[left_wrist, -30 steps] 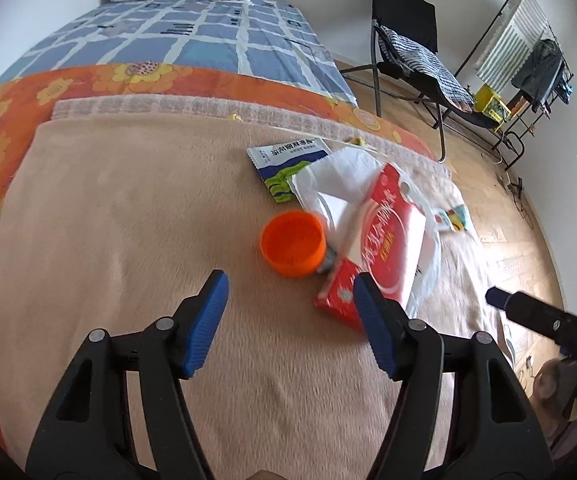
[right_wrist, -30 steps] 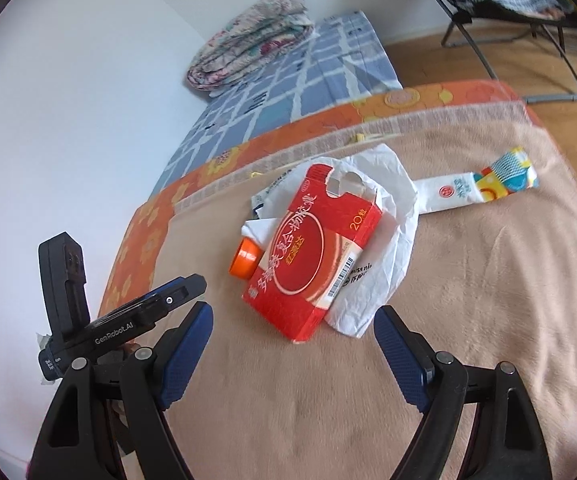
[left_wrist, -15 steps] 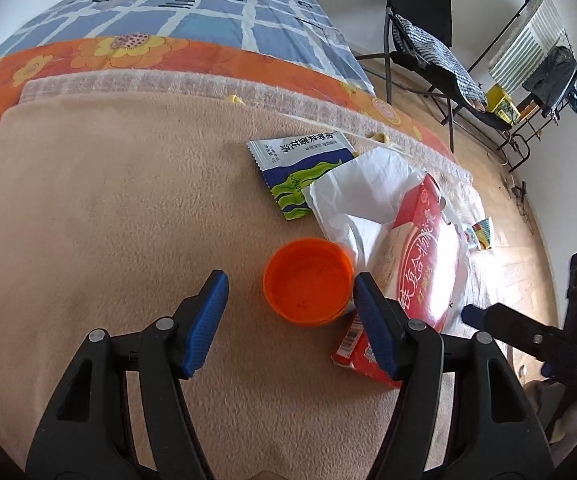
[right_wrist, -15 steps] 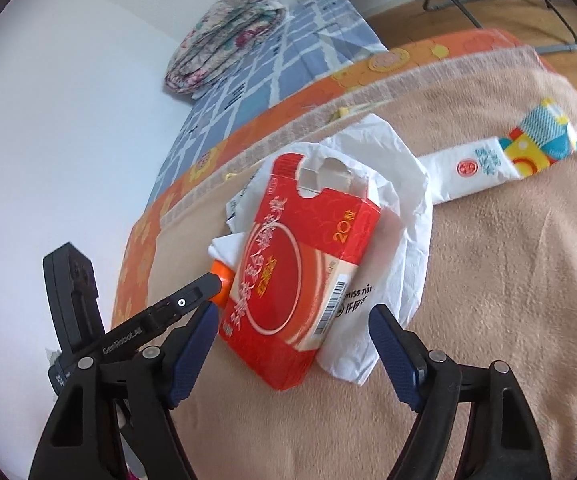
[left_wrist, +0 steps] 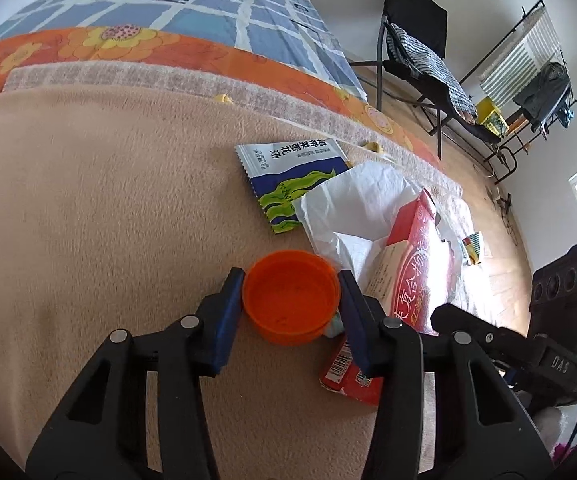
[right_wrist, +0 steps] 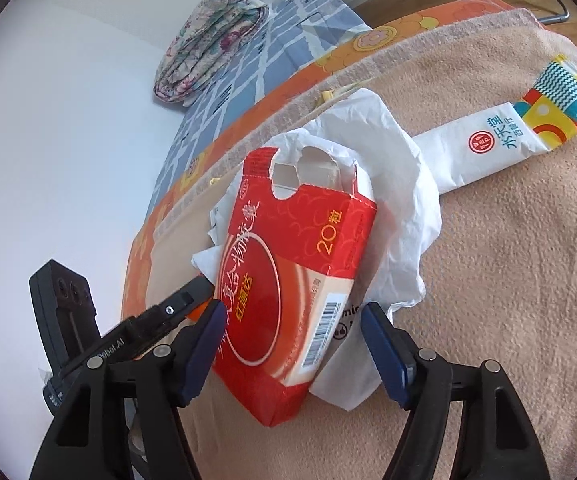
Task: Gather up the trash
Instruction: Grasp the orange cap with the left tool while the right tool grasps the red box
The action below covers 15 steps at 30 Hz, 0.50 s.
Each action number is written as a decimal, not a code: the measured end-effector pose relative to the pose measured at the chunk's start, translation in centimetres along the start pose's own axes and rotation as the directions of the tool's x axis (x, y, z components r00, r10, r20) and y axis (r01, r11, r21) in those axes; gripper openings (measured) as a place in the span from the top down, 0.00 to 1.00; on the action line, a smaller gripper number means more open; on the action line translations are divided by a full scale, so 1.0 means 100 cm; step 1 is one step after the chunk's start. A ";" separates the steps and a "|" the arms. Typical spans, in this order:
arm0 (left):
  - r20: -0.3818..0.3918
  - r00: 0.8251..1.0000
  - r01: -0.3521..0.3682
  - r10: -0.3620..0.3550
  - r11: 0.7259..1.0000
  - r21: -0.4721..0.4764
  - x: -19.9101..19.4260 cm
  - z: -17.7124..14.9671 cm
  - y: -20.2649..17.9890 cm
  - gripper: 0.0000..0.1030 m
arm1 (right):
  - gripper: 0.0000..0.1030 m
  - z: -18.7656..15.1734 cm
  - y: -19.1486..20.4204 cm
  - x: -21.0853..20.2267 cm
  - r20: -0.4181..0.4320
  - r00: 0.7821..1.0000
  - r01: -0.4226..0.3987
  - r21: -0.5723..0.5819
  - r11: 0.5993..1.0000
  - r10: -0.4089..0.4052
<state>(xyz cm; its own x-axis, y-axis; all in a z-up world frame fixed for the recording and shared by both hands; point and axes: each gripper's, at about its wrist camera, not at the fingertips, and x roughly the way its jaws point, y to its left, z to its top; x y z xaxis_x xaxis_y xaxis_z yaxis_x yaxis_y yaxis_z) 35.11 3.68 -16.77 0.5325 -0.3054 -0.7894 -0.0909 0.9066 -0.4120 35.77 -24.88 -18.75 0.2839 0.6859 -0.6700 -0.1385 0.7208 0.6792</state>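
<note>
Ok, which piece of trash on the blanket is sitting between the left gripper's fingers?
The orange cap. The left gripper is closing around it, while the red carton, white plastic bag and blue-green sachet lie outside those fingers.

Cap on the blanket, between the left gripper's closing jaws. Carton just right of cap, lying on the plastic bag, between the right gripper's closing jaws. Sachet behind cap, partly under bag. Long wrapper far right.
</note>
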 end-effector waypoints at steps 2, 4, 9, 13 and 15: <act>0.008 1.000 -0.004 0.004 1.000 0.009 0.000 -0.001 -0.001 0.54 | 0.39 0.001 0.001 0.001 -0.004 1.000 -0.024 0.007 1.000 0.024; 0.011 1.000 -0.005 0.005 1.000 0.014 0.000 -0.001 -0.002 0.54 | 0.44 0.001 0.001 0.001 -0.011 0.999 -0.049 0.023 0.999 0.049; 0.017 1.000 0.000 0.000 1.000 0.016 0.000 -0.001 -0.001 0.54 | 0.44 0.001 0.007 0.000 -0.003 0.997 -0.074 0.022 0.997 0.074; 0.020 1.000 0.001 -0.001 1.000 0.020 0.000 -0.003 -0.001 0.54 | 0.40 -0.001 0.011 0.010 -0.014 1.000 -0.026 0.001 1.000 0.026; 0.021 1.000 0.002 -0.002 1.000 0.024 -0.001 -0.004 -0.001 0.54 | 0.40 -0.002 0.010 0.016 -0.021 1.000 -0.019 0.005 1.000 0.019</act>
<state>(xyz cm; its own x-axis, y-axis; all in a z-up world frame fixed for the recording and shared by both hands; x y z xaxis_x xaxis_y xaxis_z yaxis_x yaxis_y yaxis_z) 34.77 3.52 -16.82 0.5502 -0.3013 -0.7788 -0.0695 0.9129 -0.4023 35.86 -23.01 -19.23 0.2613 0.7012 -0.6634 -0.1392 0.7074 0.6930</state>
